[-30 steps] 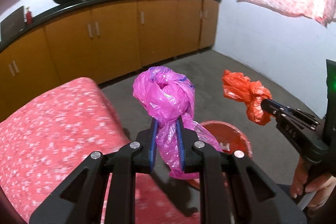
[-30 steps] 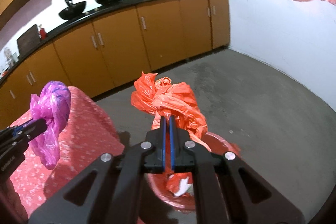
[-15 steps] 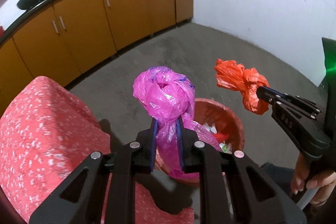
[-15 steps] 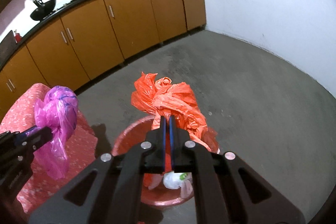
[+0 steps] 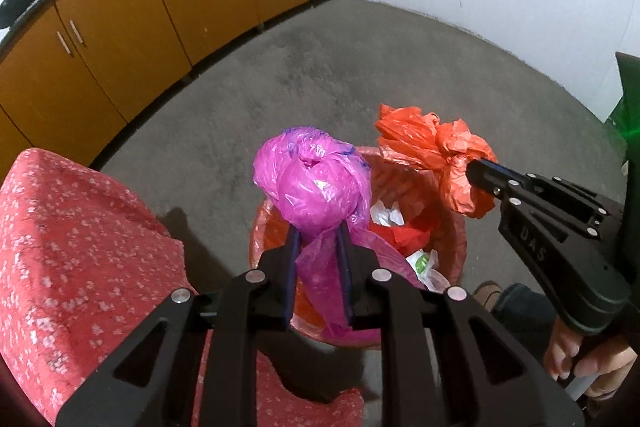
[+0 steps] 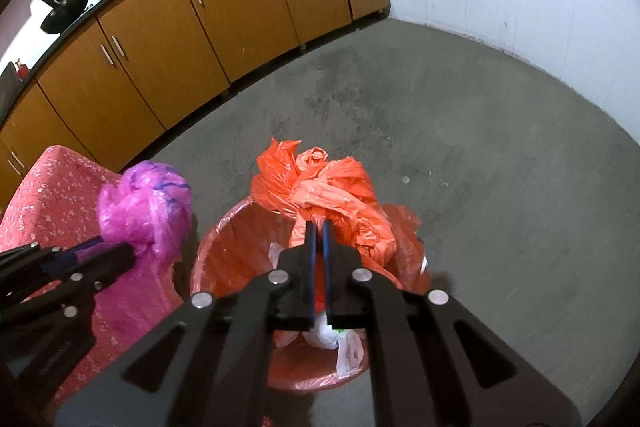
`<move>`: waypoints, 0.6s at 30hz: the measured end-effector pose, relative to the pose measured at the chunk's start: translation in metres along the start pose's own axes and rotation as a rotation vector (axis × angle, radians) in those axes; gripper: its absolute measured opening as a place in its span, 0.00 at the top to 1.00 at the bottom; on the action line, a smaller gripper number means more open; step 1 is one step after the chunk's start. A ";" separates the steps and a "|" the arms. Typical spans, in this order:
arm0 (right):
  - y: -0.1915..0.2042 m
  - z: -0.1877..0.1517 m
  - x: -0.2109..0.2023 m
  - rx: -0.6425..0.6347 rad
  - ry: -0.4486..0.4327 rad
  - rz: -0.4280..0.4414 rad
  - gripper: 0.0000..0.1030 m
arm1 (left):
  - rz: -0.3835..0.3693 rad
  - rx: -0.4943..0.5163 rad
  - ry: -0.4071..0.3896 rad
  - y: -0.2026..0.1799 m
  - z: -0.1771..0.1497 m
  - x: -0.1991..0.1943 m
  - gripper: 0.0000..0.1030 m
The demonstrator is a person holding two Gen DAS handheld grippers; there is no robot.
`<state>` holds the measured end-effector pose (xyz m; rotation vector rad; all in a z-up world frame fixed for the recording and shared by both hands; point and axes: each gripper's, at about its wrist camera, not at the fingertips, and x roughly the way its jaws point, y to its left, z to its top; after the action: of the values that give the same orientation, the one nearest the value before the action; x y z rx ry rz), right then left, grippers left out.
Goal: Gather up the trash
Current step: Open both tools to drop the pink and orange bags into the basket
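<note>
"UAS" on R tool — legible

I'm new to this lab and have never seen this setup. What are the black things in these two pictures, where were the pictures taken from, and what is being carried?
No robot here: a person holds a hand tool with two jaws in each hand, and each tool carries a wide-angle camera looking along its jaws. One picture comes from the left gripper, whose jaws are shut on a knotted pink bag. The other comes from the right gripper, shut on an orange bag. Each tool also shows at the edge of the other's picture. Both bags hang over a red bin on the grey floor, lined with plastic and already holding trash. Beside it is a surface under a red flowered cloth; orange cabinets line the wall.
</note>
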<state>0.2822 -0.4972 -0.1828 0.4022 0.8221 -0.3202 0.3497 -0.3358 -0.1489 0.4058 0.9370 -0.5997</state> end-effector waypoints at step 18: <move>0.000 -0.003 0.007 -0.013 0.017 0.037 0.87 | 0.005 -0.051 0.015 0.008 -0.001 0.016 0.67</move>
<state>0.2850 -0.4971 -0.1903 0.4075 0.8324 -0.2774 0.3612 -0.3337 -0.1625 0.3675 0.9638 -0.5675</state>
